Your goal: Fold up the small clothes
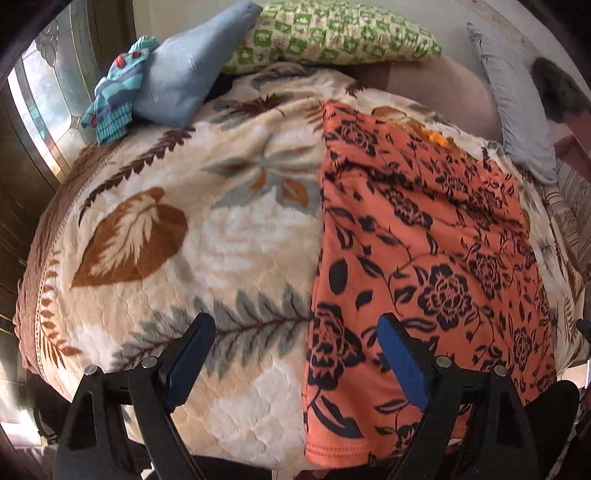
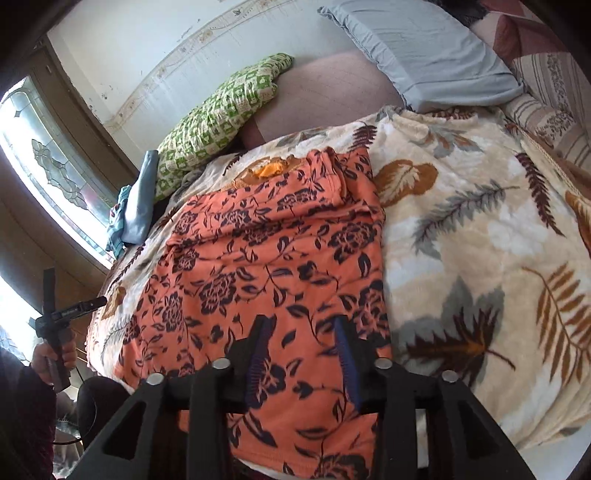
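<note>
An orange garment with dark flowers [image 1: 424,240] [image 2: 266,251] lies flat in a long strip on the leaf-patterned blanket [image 1: 221,240], its hem at the near edge of the bed. My left gripper [image 1: 295,325] is wide open above the garment's left edge, one finger over the blanket and one over the cloth, holding nothing. My right gripper [image 2: 303,321] hovers over the near part of the garment with its jaws apart; the cloth lies flat below them and the pads do not press on it. In the right wrist view a hand [image 2: 55,354] holds the left gripper off the bed's left side.
A folded light-blue cloth [image 1: 184,74] and a teal striped garment [image 1: 114,96] lie at the far left corner. A green checked pillow [image 1: 332,33] and a grey-blue pillow [image 1: 513,103] sit at the head. A window [image 2: 55,166] is beyond the left side of the bed.
</note>
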Demonstrator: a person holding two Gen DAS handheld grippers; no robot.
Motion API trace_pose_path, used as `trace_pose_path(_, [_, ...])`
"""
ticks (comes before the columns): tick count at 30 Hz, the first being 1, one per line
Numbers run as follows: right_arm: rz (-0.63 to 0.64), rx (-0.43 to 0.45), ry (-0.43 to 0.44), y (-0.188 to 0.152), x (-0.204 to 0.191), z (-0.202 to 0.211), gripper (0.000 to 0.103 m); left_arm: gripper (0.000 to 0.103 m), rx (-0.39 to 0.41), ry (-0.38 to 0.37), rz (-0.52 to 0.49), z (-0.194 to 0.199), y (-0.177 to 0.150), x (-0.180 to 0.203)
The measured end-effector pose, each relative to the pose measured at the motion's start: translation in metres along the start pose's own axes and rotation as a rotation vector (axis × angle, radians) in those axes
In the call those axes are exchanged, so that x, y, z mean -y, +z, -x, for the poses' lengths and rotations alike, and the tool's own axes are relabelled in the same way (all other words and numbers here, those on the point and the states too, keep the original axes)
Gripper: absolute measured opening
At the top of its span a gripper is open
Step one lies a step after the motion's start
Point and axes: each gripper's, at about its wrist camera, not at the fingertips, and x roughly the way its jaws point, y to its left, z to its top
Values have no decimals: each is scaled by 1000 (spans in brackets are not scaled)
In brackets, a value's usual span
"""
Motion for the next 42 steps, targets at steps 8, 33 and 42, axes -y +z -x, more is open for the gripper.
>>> trace_pose_path(8, [-198, -114, 15, -46, 48, -17, 61, 42, -124, -47, 54, -30, -58, -3])
trace_pose_path(33, [-157, -293, -201, -70, 37, -56, 14, 19, -125, -147, -27, -26, -69, 18])
trace_pose_path(42, [-333, -267, 68, -52, 47, -47, 9, 7, -70, -318, 82, -9, -54, -7])
